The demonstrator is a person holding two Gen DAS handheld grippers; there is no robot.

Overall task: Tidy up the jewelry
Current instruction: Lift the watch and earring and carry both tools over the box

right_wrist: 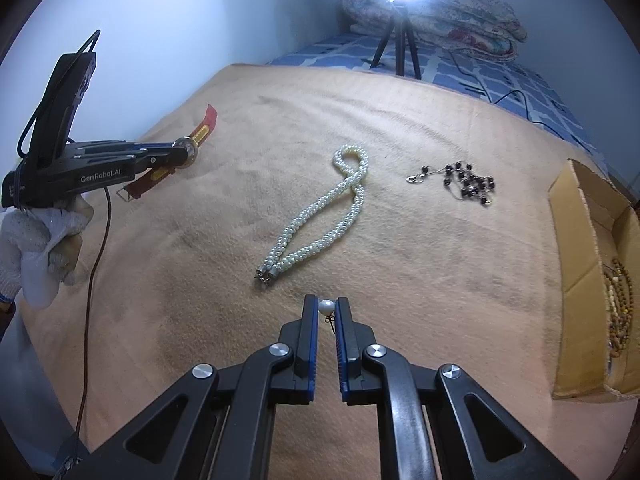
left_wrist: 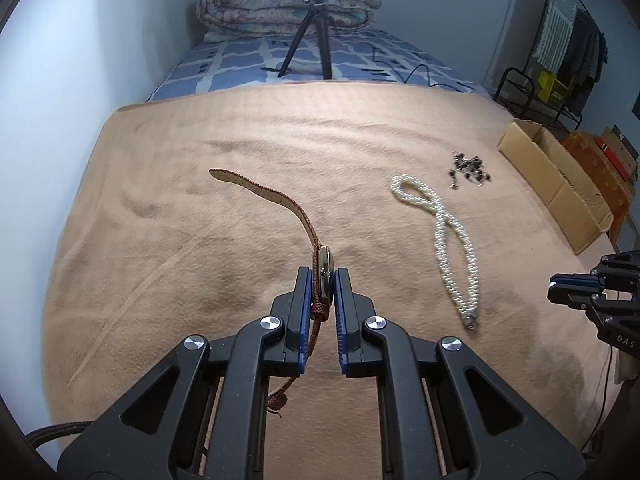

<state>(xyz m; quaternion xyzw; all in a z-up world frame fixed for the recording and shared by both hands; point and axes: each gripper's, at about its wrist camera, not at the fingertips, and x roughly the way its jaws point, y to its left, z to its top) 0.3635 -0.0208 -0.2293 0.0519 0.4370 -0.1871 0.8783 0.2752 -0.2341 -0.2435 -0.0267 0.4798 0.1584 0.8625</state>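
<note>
My left gripper (left_wrist: 323, 276) is shut on a wristwatch (left_wrist: 325, 270) with a reddish-brown strap, held above the tan blanket; one strap end sticks forward, the other hangs below the jaws. From the right wrist view the same gripper (right_wrist: 182, 154) shows at the left, with the watch (right_wrist: 188, 148) in it. My right gripper (right_wrist: 326, 306) is shut on a single pearl earring (right_wrist: 326, 306), its hook dangling between the pads. A white pearl necklace (right_wrist: 320, 216) lies looped on the blanket ahead. A black bead chain (right_wrist: 464, 182) lies in a heap to its right.
An open cardboard box (right_wrist: 576, 264) stands at the bed's right edge with brown bead strands (right_wrist: 620, 304) inside. A tripod (right_wrist: 396, 44) with a bright ring light and a folded quilt (right_wrist: 448, 12) sit at the far end. A gloved hand (right_wrist: 36, 248) holds the left gripper.
</note>
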